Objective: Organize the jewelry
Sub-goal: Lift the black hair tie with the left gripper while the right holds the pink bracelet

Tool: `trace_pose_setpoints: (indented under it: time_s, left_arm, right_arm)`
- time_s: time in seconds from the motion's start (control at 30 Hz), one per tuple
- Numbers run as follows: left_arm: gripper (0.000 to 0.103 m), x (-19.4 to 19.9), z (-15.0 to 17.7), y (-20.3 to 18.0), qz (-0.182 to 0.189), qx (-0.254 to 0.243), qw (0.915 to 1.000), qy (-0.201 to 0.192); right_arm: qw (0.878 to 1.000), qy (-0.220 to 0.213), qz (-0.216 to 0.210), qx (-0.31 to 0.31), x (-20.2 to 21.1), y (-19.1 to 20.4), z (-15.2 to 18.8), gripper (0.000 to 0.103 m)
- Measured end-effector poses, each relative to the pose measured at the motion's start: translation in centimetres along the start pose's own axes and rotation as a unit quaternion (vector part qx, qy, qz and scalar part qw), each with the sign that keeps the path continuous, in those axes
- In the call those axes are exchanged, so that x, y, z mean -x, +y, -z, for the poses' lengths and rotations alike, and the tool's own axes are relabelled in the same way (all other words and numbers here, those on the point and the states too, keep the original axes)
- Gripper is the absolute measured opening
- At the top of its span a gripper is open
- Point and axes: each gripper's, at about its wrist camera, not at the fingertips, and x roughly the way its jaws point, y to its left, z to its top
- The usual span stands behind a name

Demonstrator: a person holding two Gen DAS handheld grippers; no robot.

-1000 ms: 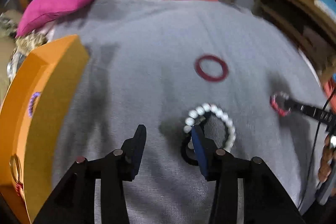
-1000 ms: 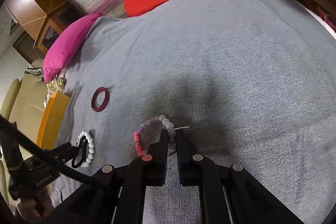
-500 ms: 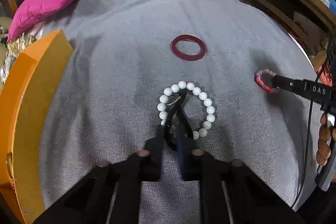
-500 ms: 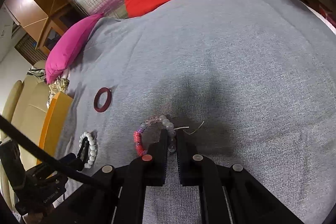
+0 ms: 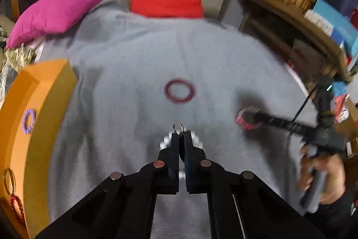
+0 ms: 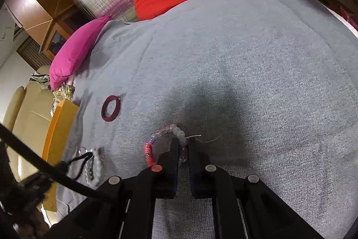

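White bead bracelet point(image 5: 166, 142): pinched between the tips of the left gripper point(image 5: 181, 138), beads bulging out on both sides of the closed fingers. A second ago these jaws stood wide over it as it lay on the grey cloth point(image 5: 125, 118); they have since come together on it, and the view has pulled back from the cloth, so the bracelet looks freshly picked up. Judgement: carry to the box comes next.

Pink and clear bead bracelet point(image 6: 156, 145): right gripper point(image 6: 183, 145) is closed on its clear-bead side, unchanged from a second ago; the loop lies on the cloth to the left of the fingers.

Dark red ring point(image 5: 179, 90): flat on the cloth, ahead of the left fingertips, untouched.

Orange box point(image 5: 38, 91): far left of the left fingers. Inside: a purple bead loop point(image 5: 28, 121), a thin gold ring point(image 5: 9, 180), a red bead loop point(image 5: 16, 208).
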Motion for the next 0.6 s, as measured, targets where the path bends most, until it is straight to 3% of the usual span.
trace_pose_setpoints:
  time_s: [0.23, 0.3, 0.37, 0.4, 0.5, 0.6]
  left_arm:
    - [0.004, 2.6, -1.9, -1.5, 0.029, 0.000, 0.9987, -0.041]
    - [0.003, 1.2, -1.7, -2.2, 0.017, -0.025, 0.9995, -0.007]
    - [0.003, 4.5, -2.3, -1.8, 0.031, 0.009, 0.9965, -0.077]
    - [0.003, 5.3, -2.7, -2.0, 0.043, 0.007, 0.9950, -0.090]
    - [0.004, 4.9, -3.3, -3.3, 0.030, -0.038, 0.9957, -0.078]
    - [0.003, 2.9, -1.6, -1.8, -0.002, -0.023, 0.9985, -0.049]
  right_arm:
    - [1.000, -0.006, 0.000, 0.003, 0.4, 0.3, 0.1, 0.008]
    - [1.000, -0.006, 0.001, 0.004, 0.3, 0.3, 0.2, 0.008]
    - [1.000, -0.003, 0.001, 0.003, 0.2, 0.3, 0.3, 0.008]
    - [1.000, -0.004, 0.002, 0.005, 0.3, 0.3, 0.4, 0.008]
    - [1.000, 0.000, 0.003, 0.002, 0.0, 0.2, 0.4, 0.008]
    - [1.000, -0.003, 0.002, 0.007, 0.1, 0.4, 0.4, 0.008]
